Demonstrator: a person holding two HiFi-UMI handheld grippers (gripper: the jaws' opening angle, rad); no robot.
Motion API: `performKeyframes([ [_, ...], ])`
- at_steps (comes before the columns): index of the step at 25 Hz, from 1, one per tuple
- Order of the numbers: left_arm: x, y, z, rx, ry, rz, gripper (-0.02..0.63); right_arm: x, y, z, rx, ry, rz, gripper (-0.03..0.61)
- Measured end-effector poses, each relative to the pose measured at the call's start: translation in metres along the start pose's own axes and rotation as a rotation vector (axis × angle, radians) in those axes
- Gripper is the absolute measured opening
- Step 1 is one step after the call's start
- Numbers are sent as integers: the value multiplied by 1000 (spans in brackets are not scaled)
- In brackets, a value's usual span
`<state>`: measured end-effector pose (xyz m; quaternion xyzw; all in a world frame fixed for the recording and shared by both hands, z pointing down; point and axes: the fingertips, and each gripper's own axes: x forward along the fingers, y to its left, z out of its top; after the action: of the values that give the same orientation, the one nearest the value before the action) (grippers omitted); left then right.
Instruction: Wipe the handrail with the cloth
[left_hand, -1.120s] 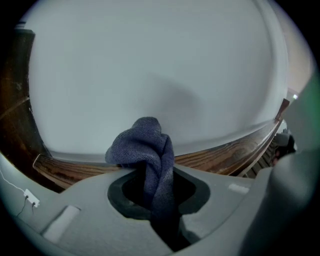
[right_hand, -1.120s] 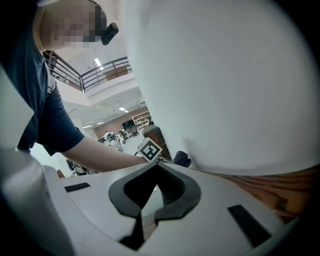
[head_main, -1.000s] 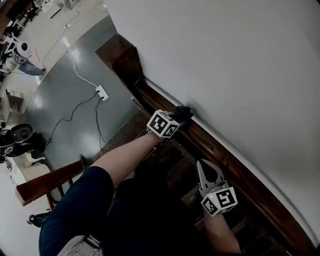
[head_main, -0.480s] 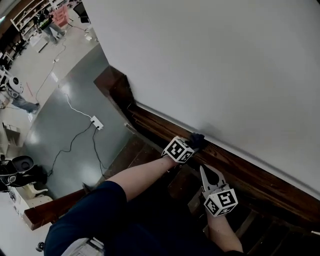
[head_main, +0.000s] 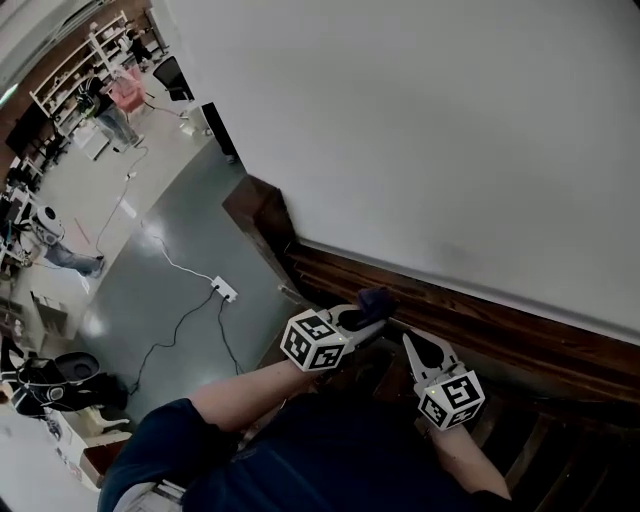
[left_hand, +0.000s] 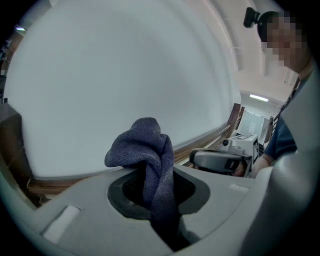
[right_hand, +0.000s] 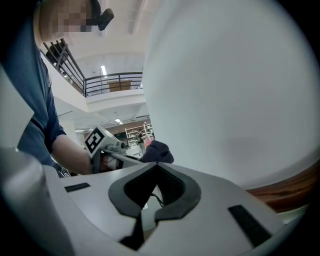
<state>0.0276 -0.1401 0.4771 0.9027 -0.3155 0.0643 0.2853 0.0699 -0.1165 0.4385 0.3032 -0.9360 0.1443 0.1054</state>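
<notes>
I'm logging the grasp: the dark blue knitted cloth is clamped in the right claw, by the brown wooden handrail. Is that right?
No. The dark blue knitted cloth is clamped in the left claw, as the left gripper view shows; the right claw is empty. It is by the brown wooden handrail.

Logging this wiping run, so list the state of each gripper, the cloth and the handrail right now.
left gripper: shut on the cloth.
right gripper: shut, nothing between its jaws, off the rail.
cloth: bunched, sticking out past the left jaws, at the handrail; contact unclear.
handrail: dark wood, running along the white wall.
</notes>
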Motion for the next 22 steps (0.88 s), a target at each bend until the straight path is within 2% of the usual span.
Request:
performKeyframes([
  [5, -73, -41, 21, 94, -101, 25, 77, 7, 44, 10, -9, -23, 63, 8],
  [12, -125, -77, 27, 146, -240, 56, 78, 3, 86, 19, -26, -60, 118, 8],
  [22, -163, -96, 7, 175, -285, 93, 77, -1, 141, 2, -35, -60, 189, 8],
])
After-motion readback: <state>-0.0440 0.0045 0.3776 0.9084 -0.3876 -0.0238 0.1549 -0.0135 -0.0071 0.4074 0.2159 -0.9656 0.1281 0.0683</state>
